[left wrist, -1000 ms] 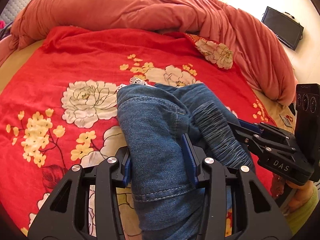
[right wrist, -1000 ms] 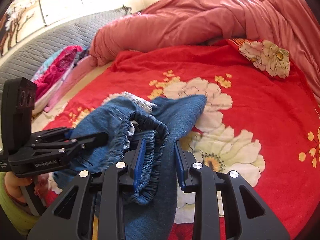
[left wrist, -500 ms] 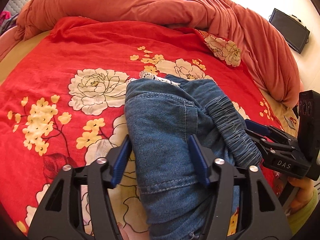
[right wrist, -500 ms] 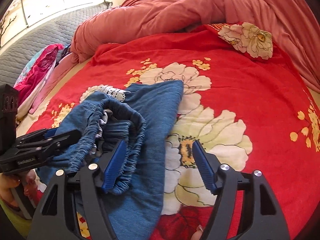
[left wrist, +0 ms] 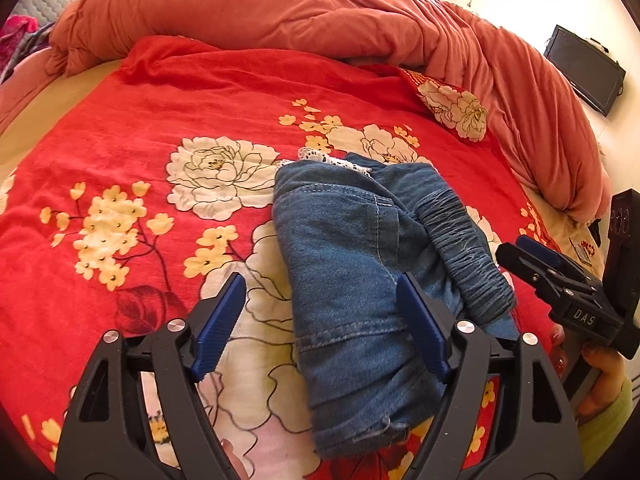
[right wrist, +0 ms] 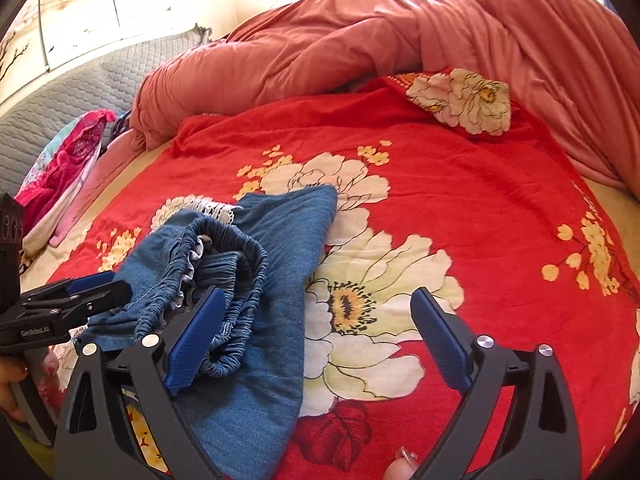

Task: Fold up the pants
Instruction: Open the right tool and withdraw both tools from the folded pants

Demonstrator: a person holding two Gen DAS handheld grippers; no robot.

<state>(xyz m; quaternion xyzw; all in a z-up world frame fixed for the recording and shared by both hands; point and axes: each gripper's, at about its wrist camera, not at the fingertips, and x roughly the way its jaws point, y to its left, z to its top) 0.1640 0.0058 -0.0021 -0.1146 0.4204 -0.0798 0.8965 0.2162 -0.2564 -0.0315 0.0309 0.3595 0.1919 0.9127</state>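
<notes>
Blue denim pants (left wrist: 352, 264) lie folded in a bundle on the red flowered blanket (left wrist: 120, 152), elastic waistband on the right, white lace trim (left wrist: 332, 160) at the far end. My left gripper (left wrist: 322, 320) has its jaws opening: the right pad rests by the denim, the left pad (left wrist: 220, 320) stands clear over the blanket. In the right wrist view the pants (right wrist: 280, 248) lie at left. My right gripper (right wrist: 316, 340) is opening wide, its left pad beside the waistband (right wrist: 224, 248) and flat denim and blanket between the pads. Each gripper shows in the other view: right (left wrist: 520, 254), left (right wrist: 116, 286).
A heaped salmon duvet (left wrist: 320, 12) walls the back and right of the bed. A flowered corner (right wrist: 460, 100) pokes out from under it. Pink clothes (right wrist: 60, 168) lie by the grey quilted headboard (right wrist: 60, 92). A dark screen (left wrist: 584, 68) hangs on the right wall. A hand (left wrist: 600, 364) holds the right gripper.
Both grippers were shut on the denim and have opened, letting it go. The bundle has settled flatter on the blanket. Both views have drawn back a little.
</notes>
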